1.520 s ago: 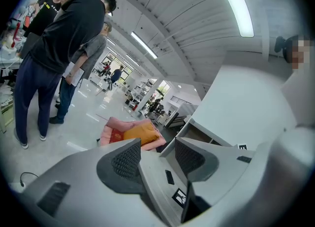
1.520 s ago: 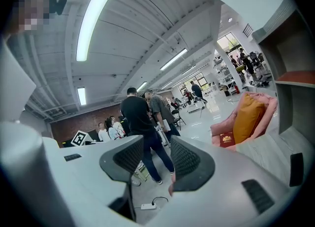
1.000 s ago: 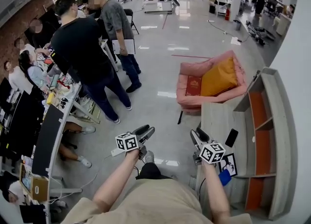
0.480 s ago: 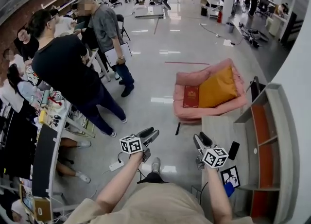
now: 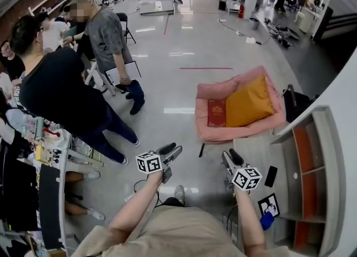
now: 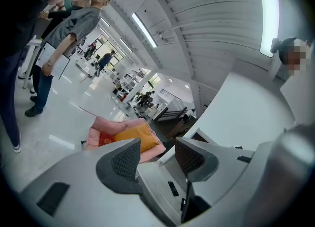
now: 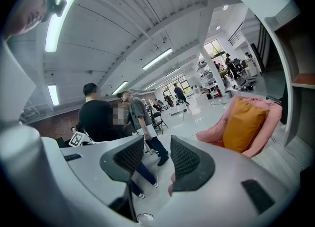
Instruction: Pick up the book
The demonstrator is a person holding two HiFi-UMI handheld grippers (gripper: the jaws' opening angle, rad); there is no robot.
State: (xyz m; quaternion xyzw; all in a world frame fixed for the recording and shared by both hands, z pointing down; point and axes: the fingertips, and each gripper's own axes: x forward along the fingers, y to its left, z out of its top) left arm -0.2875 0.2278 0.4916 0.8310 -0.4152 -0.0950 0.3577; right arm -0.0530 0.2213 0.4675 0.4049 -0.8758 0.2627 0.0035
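My left gripper [image 5: 170, 151] and my right gripper [image 5: 230, 156] are both held out in front of me above the floor, each with its jaws a little apart and nothing between them. The red book [image 5: 216, 112] lies flat on the seat of the pink armchair [image 5: 207, 91], along the seat's left edge, with the orange cushion [image 5: 249, 102] just beside it filling the rest of the seat. Both grippers are well apart from the armchair, which stands ahead of them across the bare floor.
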